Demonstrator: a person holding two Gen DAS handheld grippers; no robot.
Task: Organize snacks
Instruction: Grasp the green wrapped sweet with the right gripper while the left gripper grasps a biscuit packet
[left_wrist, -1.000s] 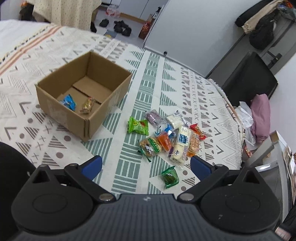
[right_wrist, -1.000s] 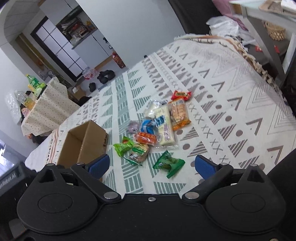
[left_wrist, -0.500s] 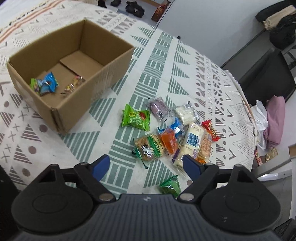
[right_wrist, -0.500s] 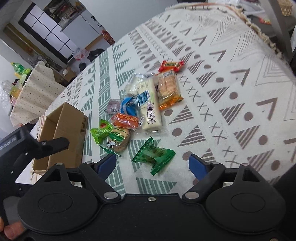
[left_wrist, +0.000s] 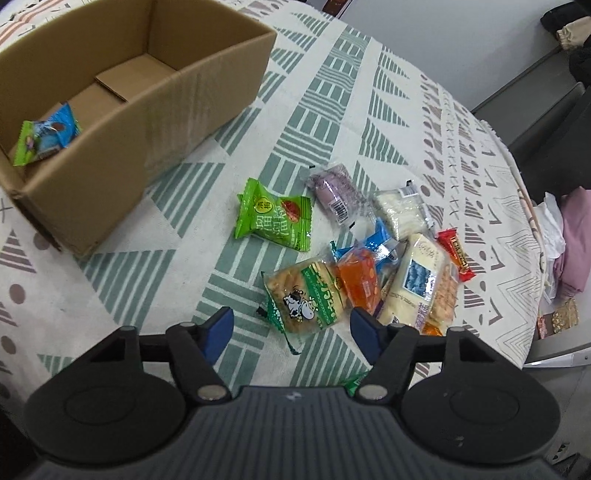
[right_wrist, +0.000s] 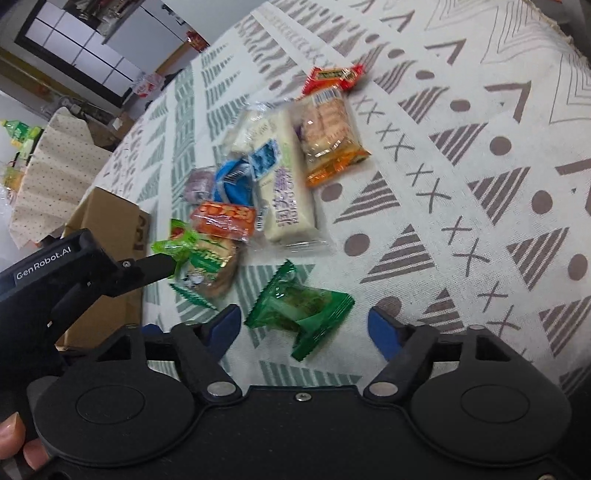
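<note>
— Roughly how far along?
— Barely begun. Only a couple of packets lying in the cardboard box (left_wrist: 155, 92), the blue snack (left_wrist: 55, 127) among them; possibly more, hidden behind the near wall.
— And left outside?
— Nearly all: a loose pile on the patterned surface (left_wrist: 369, 122) just beside the box. Bright green packet (left_wrist: 275, 218) nearest it, then the cow-print cake (left_wrist: 306, 299), orange packet (left_wrist: 360, 282), long white wafer pack (left_wrist: 413, 280), red bar (left_wrist: 456, 253) and others.
— Grippers?
— Left gripper (left_wrist: 290, 328) closing, cow-print cake's end between the pads, not yet pinched. Right gripper (right_wrist: 304, 325) closing too, around the dark green packet (right_wrist: 301, 304), pads apart from it. Nothing carried.
</note>
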